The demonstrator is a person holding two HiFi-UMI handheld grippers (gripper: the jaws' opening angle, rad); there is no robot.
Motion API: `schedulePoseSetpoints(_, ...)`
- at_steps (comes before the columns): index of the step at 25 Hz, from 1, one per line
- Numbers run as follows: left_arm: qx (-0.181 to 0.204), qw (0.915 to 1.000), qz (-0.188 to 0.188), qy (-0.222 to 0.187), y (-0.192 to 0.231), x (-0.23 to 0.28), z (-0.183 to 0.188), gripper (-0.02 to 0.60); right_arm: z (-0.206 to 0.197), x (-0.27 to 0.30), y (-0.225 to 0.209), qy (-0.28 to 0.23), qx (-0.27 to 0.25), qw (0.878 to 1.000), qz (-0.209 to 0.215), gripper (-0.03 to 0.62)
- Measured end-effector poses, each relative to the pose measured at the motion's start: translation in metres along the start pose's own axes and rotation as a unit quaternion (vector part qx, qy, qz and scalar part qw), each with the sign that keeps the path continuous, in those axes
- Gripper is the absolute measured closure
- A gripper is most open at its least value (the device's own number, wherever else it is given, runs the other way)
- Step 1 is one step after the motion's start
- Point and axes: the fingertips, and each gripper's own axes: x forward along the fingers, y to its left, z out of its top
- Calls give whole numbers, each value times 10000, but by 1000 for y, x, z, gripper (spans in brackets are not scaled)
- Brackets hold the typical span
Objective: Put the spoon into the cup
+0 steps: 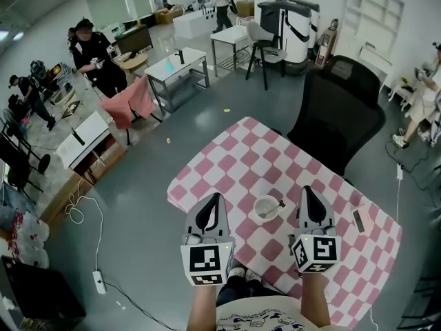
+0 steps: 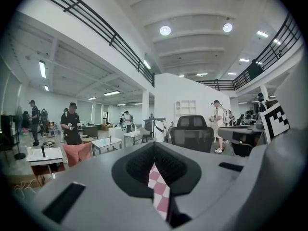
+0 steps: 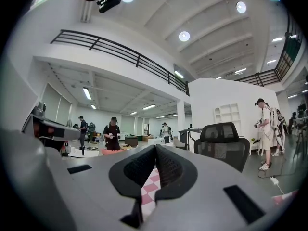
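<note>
Left gripper (image 1: 218, 200) and right gripper (image 1: 308, 192) were both pinched shut on nothing, flanking the cup (image 1: 266, 207) near the table's (image 1: 234, 158) front edge. Spoon (image 1: 275, 205) sat inside it, so they probably hung clear because the job looked done.

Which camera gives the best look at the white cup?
The head view: the cup stands on the checkered tablecloth, spoon in it, seen from above. Both gripper views look out across the room and show only a strip of tablecloth, no cup.
</note>
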Motion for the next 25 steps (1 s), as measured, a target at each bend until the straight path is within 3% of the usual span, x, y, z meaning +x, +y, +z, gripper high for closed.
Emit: schedulePoseSetpoints(25,-16,10000,27,-23,2,0,1,568,2,0,1,-15,-18,10000,20,580)
